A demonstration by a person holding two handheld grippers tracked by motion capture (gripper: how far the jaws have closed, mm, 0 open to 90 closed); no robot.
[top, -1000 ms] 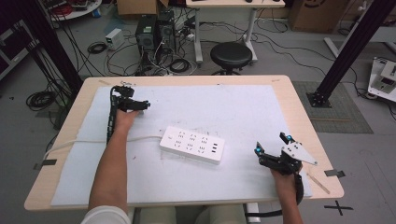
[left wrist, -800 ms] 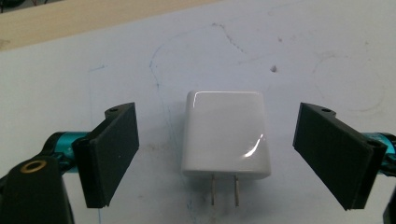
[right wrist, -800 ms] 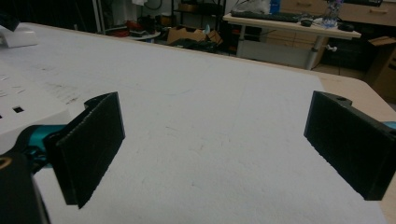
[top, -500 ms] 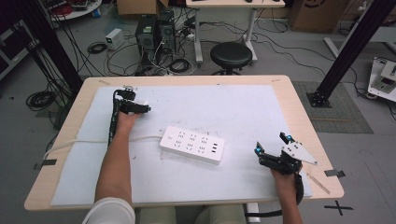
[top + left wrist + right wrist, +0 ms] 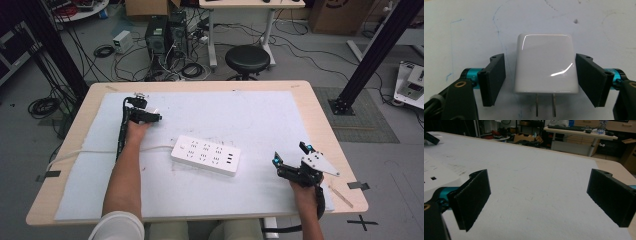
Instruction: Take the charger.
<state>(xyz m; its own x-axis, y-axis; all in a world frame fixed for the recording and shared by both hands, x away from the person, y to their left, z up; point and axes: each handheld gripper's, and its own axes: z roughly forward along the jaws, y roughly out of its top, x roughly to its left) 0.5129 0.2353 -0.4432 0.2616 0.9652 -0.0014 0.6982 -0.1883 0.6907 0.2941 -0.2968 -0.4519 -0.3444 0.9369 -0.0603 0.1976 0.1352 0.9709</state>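
A white plug adapter lies flat on the white mat, its two metal prongs pointing toward the camera. My left gripper straddles it. Its jaws have just been closing on the adapter: a narrow gap remains at the left pad, and the right pad stands right at the adapter's edge. In the high view the left gripper is at the mat's far left. A white power strip lies mid-table. My right gripper rests near the front right, open and empty.
The strip's white cable runs left under the left forearm and off the table edge. The mat covers most of the wooden tabletop. The power strip's corner shows at the left of the right gripper view.
The left gripper has edged slightly nearer along the mat and its jaws have drawn in. The right gripper and the power strip have stayed in place.
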